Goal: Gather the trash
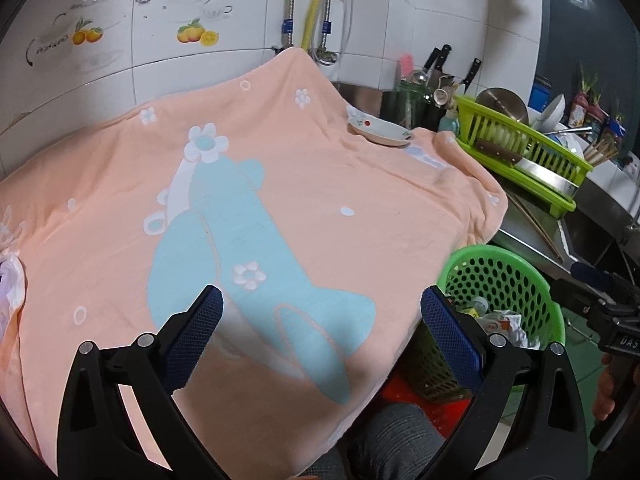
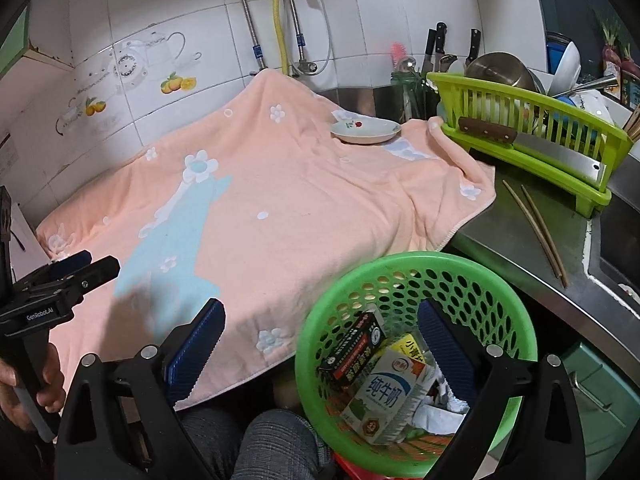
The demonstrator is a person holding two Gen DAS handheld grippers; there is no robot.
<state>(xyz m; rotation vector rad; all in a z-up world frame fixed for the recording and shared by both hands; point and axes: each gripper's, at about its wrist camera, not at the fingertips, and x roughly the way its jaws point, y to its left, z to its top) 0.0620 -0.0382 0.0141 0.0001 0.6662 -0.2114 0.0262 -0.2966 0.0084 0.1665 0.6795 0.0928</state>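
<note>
A green perforated basket (image 2: 400, 268) stands below the counter's front edge and holds trash: a white milk carton (image 2: 384, 392), a dark box (image 2: 354, 346), a yellow box (image 2: 410, 344) and crumpled paper (image 2: 440, 404). My right gripper (image 2: 322, 316) is open and holds nothing; its right finger hangs over the basket and its left finger over the peach towel (image 2: 300, 200). My left gripper (image 1: 322, 304) is open and holds nothing, above the towel (image 1: 320, 184), with the basket (image 1: 504, 276) to its right. Something white and crumpled (image 1: 8, 284) shows at the left edge.
A white plate (image 2: 366, 130) rests on the towel's far right corner. A lime dish rack (image 2: 520, 136) with a cleaver (image 2: 552, 152) stands on the steel counter, with chopsticks (image 2: 536, 224) beside it. Knives and pipes line the tiled wall. A person's knee (image 2: 276, 440) is below.
</note>
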